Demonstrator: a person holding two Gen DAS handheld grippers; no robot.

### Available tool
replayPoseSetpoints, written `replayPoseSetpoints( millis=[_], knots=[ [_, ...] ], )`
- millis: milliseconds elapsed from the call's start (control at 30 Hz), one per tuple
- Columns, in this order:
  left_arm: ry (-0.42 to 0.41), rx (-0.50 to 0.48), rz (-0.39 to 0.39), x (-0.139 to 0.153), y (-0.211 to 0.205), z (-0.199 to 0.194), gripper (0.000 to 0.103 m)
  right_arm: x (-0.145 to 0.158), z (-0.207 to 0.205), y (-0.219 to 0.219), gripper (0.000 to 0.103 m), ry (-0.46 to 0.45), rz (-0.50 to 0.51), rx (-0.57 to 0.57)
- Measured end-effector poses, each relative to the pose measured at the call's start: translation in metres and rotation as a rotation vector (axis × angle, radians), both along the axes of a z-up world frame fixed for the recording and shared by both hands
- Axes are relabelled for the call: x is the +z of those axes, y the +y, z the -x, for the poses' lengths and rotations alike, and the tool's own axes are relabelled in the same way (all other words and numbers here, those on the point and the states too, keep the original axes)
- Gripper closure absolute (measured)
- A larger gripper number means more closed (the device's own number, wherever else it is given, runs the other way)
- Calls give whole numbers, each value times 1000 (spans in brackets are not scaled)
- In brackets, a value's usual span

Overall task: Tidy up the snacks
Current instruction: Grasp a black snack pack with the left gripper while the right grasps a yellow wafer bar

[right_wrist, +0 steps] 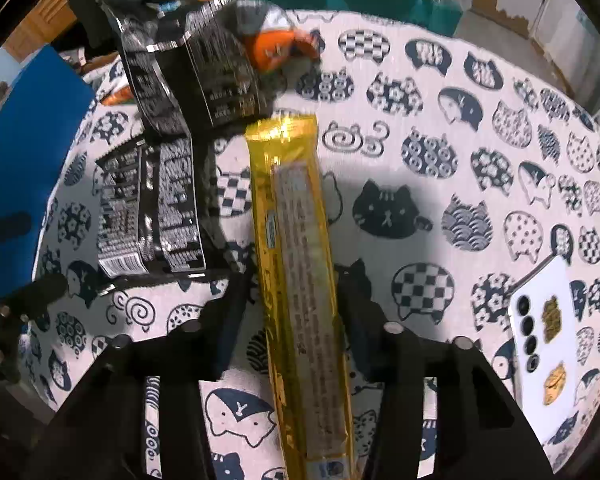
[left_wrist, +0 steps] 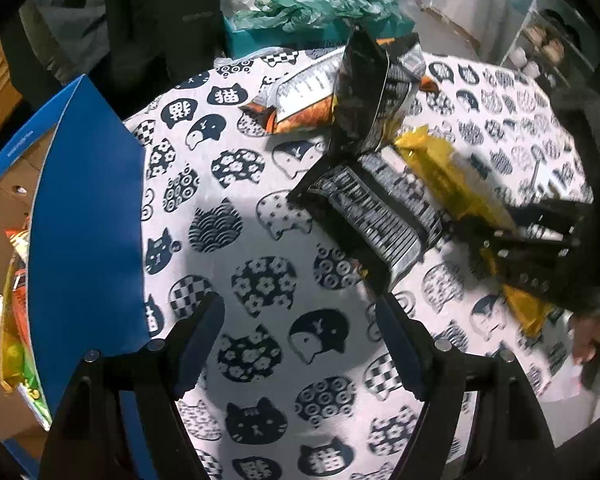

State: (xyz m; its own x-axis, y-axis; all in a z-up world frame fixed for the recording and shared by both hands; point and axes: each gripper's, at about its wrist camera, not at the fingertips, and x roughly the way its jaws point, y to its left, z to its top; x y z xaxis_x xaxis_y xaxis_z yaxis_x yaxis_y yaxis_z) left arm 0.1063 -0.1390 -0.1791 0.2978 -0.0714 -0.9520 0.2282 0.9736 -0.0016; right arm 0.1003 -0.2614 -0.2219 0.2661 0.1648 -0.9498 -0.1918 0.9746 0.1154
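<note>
A long yellow snack packet (right_wrist: 300, 264) lies on the cat-print tablecloth (right_wrist: 440, 152), running between the fingers of my right gripper (right_wrist: 292, 312), which is open around it. It also shows in the left wrist view (left_wrist: 456, 176), with the right gripper (left_wrist: 540, 248) over it. Black snack bags (right_wrist: 152, 204) lie to its left, one more (left_wrist: 372, 96) propped upright, with an orange-and-white bag (left_wrist: 300, 100) behind. My left gripper (left_wrist: 300, 340) is open and empty over bare cloth. A blue-flapped cardboard box (left_wrist: 88, 224) at the left holds several snacks (left_wrist: 16, 320).
A white phone (right_wrist: 544, 332) lies on the table at the right. A teal box with crumpled green plastic (left_wrist: 324, 4) stands behind the table. A dark jacket hangs at the back left. The table edge is near on the right.
</note>
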Motion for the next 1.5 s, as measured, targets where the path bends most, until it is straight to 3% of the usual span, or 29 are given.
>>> replayPoseSetpoints(
  millis=[33,167,433,800,900,1133,1333,1500],
  knots=[
    [4,9,10,1,-1,-3,24,0,0,1,70,-7,14,0],
    [19,39,21,3,-9,-15,23,2,3,-8,71,-5,7,-28],
    [72,203,104,-7,-33,-46,23,13,4,-42,72,-18,-9,-83],
    [112,280,29,-31,-65,-68,23,31,11,-75,75,-50,-13,-97],
    [122,286,20,-38,-68,-73,17,29,14,-85,75,-47,-29,-112],
    [102,239,9,-51,-74,-72,17,29,15,-89,75,-45,-27,-111],
    [66,184,5,-48,-77,-54,31,30,20,-83,75,-43,-25,-118],
    [75,128,16,-49,-74,-42,31,33,24,-74,75,-36,-25,-110]
  ],
)
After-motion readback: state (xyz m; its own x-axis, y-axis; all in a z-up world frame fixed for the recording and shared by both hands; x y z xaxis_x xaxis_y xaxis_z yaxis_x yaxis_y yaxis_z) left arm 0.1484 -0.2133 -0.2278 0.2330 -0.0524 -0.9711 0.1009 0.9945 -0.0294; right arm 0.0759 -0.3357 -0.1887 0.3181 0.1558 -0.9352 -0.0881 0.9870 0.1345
